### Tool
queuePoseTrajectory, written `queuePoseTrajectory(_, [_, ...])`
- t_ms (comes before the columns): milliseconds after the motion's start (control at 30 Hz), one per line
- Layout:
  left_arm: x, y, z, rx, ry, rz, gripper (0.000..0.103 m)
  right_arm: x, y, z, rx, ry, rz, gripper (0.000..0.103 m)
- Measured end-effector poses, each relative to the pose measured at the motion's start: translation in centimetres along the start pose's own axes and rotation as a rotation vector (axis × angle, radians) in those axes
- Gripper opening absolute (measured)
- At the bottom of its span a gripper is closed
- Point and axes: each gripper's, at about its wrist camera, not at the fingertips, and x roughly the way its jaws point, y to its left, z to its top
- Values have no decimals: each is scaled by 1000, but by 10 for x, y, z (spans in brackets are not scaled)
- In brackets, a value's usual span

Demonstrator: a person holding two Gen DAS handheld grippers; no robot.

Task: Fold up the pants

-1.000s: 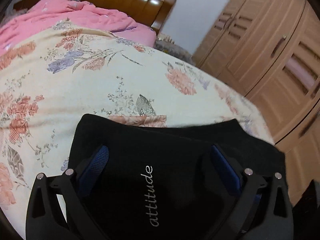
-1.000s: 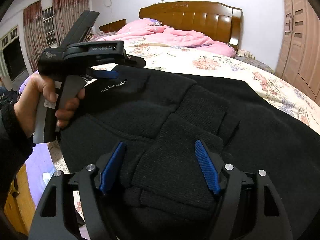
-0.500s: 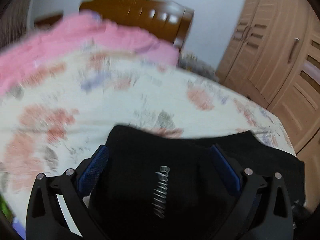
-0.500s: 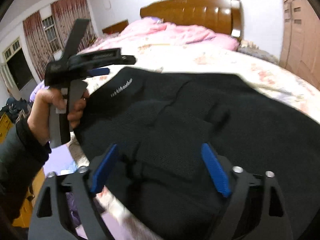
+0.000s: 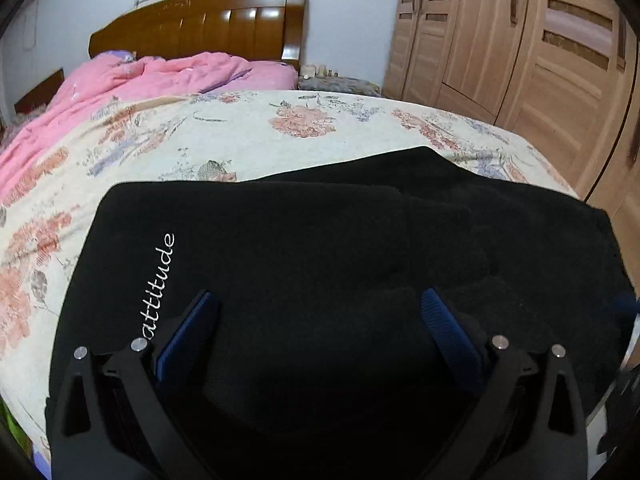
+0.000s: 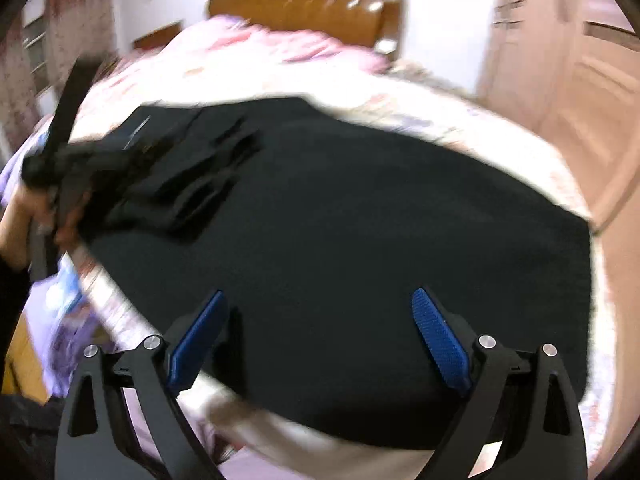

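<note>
Black pants [image 5: 320, 248] with white "attitude" lettering [image 5: 160, 284] lie spread on the near part of a floral bed sheet [image 5: 224, 136]. My left gripper [image 5: 316, 332] is open, its blue pads hovering over the pants with nothing between them. In the blurred right wrist view the pants [image 6: 360, 248] stretch across the bed. My right gripper [image 6: 316, 328] is open above their near edge and holds nothing. The left gripper [image 6: 60, 160] shows there at the far left, over the folded waist end.
A pink quilt [image 5: 132, 84] lies bunched at the wooden headboard [image 5: 200, 24]. Wooden wardrobes [image 5: 520, 48] stand close along the right side of the bed. A low stand with small items [image 5: 332, 80] sits beside the headboard. Curtained windows [image 6: 36, 48] are at the left.
Both grippers have pulled back from the pants and swung right. The left camera now sees more of the pants. The right gripper moved from the folded part to the flat leg area.
</note>
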Motion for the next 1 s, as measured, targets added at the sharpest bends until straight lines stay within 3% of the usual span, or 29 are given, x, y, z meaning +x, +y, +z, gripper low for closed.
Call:
queuePoseTrajectory(100, [0, 1, -3, -8, -11, -1, 102, 18, -42, -9, 116, 70, -61, 93])
queuePoseTrajectory(167, [-2, 0, -4, -12, -14, 0, 102, 12, -54, -17, 133, 42, 14, 93])
queuePoseTrajectory(267, [-1, 0, -3, -13, -14, 6, 102, -2, -55, -16, 107, 73, -6, 92])
queuePoseTrajectory(467, [-1, -2, -2, -12, -18, 21, 102, 5, -75, 3, 154, 16, -103, 96])
queuePoseTrajectory(533, [-1, -2, -2, -13, -17, 19, 102, 26, -87, 7, 195, 52, -139, 96])
queuePoseTrajectory(667, [-2, -2, -3, -13, -19, 17, 102, 34, -86, -3, 129, 55, -178, 99])
queuePoseTrajectory(1000, [-2, -1, -3, -16, -21, 15, 102, 29, -88, -9, 132, 35, -147, 99])
